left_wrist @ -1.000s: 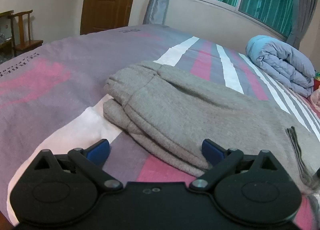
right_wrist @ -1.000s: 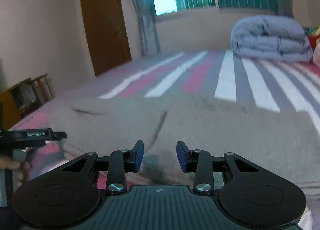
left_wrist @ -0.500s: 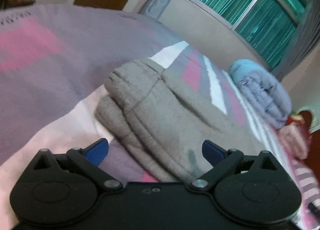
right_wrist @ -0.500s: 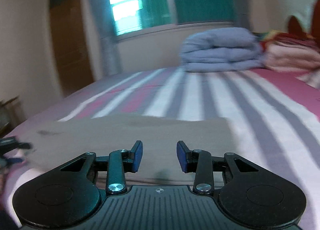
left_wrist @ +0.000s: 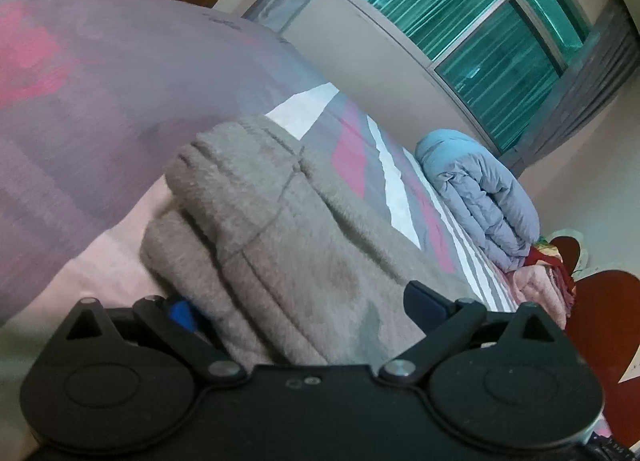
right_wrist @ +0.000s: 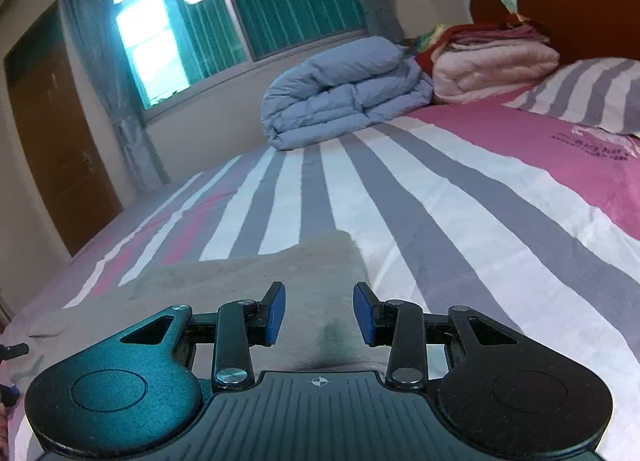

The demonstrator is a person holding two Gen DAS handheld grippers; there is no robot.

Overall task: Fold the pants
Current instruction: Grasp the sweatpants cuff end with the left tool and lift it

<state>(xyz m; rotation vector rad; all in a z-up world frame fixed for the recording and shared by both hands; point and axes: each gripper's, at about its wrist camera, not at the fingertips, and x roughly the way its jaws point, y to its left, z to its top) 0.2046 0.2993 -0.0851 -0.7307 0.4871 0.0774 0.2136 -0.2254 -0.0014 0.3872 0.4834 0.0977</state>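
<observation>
Your left tool (left_wrist: 296, 311) stands wide, its fingers straddling the near edge of the grey fleece pants (left_wrist: 280, 229), with no pad pressing the cloth. Your right tool (right_wrist: 319, 313) is partly open over the pants' other end (right_wrist: 248, 281), gripping nothing. The pants lie on the striped pink, grey and white bed cover (right_wrist: 440, 197), already doubled into layers with the gathered waistband at 11 o'clock. At least one more fold looks left. Beyond, at 1 o'clock, sits a folded blue duvet (left_wrist: 484, 197).
</observation>
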